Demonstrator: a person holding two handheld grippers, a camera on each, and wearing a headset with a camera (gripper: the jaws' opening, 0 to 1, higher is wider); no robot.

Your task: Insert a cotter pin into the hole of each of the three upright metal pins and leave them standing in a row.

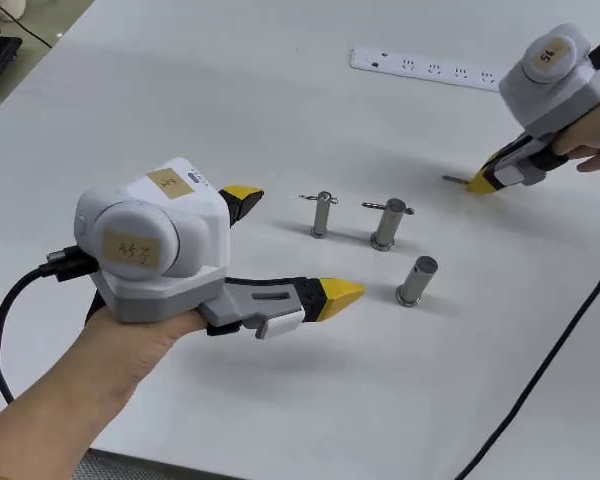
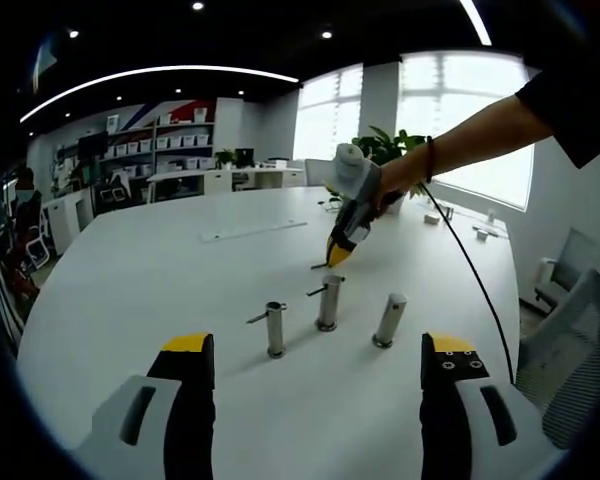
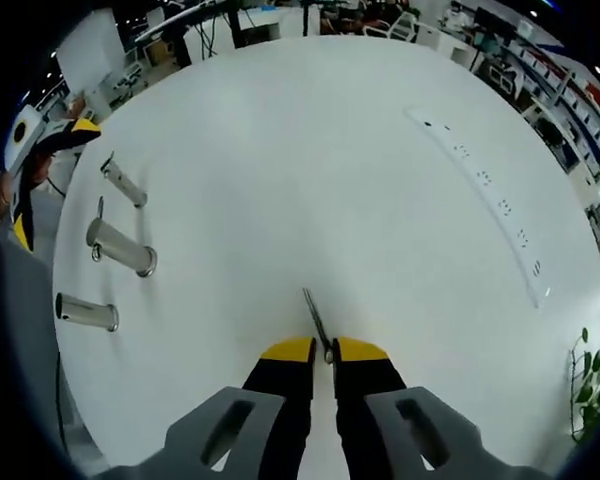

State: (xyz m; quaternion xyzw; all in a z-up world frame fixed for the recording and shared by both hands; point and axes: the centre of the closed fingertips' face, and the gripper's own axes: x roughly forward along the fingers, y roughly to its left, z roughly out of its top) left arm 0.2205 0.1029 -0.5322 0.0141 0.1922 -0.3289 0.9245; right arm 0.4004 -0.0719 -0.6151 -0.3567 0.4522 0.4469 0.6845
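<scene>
Three upright metal pins stand in a row on the white table. The left pin (image 1: 321, 214) and the middle pin (image 1: 386, 224) each carry a cotter pin through the top; the right pin (image 1: 416, 281) has a bare top. My left gripper (image 1: 292, 243) is open in front of them, apart from all three pins (image 2: 328, 303). My right gripper (image 1: 480, 183) is behind the row, tips down at the table, shut on a loose cotter pin (image 3: 315, 320) that sticks out past its tips (image 1: 455, 180). In the right gripper view the pins (image 3: 120, 248) lie to the left.
A white power strip (image 1: 425, 68) lies at the far side of the table. A black cable (image 1: 550, 360) runs across the table's right corner. In the left gripper view, an office with desks and shelves lies beyond the table.
</scene>
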